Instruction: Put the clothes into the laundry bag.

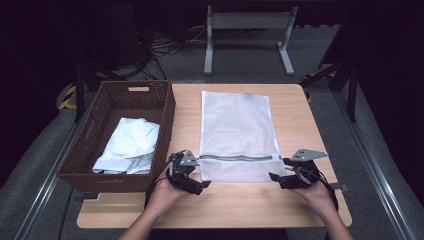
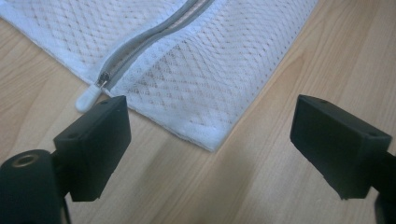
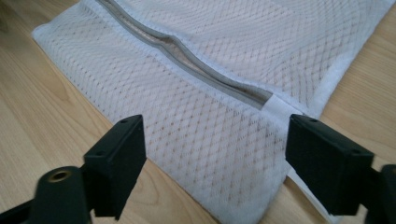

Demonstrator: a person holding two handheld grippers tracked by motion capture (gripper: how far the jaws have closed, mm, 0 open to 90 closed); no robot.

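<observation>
A white mesh laundry bag (image 1: pixel 237 135) lies flat on the wooden counter (image 1: pixel 210 205), its long side running from 12 to 6 o'clock in the high view, just to the 3 o'clock side of a brown wicker basket (image 1: pixel 165 107). A grey zipper (image 1: pixel 239 158) crosses the bag near its 6 o'clock end

The left gripper (image 1: pixel 189 176) sits at the bag's near corner toward 7 o'clock. In the left gripper view its fingers (image 2: pixel 95 144) are spread, with bare counter and the bag's corner (image 2: pixel 212 140) between them, pinching nothing. The white zipper pull (image 2: pixel 88 99) lies just beyond the left-hand finger; whether that finger touches it is hard to tell, since the finger's top edge hides the pull's near end

The right gripper (image 1: pixel 286 179) sits at the opposite near corner, toward 5 o'clock. Its fingers (image 3: pixel 119 163) are also spread, straddling the bag's mesh without pressing on it. The right-hand finger covers the bag's edge below the white tab (image 3: pixel 276 106) that ends the zipper, so the corner there is hidden

In the basket lies crumpled white cloth (image 1: pixel 129 145); what garment it is cannot be made out, and the basket's near wall cuts off its lower edge. Both forearms are cut off by the bottom of the high view. The room beyond the counter is dark, with only a grey frame (image 1: pixel 247 22) and some cables on the floor showing
</observation>
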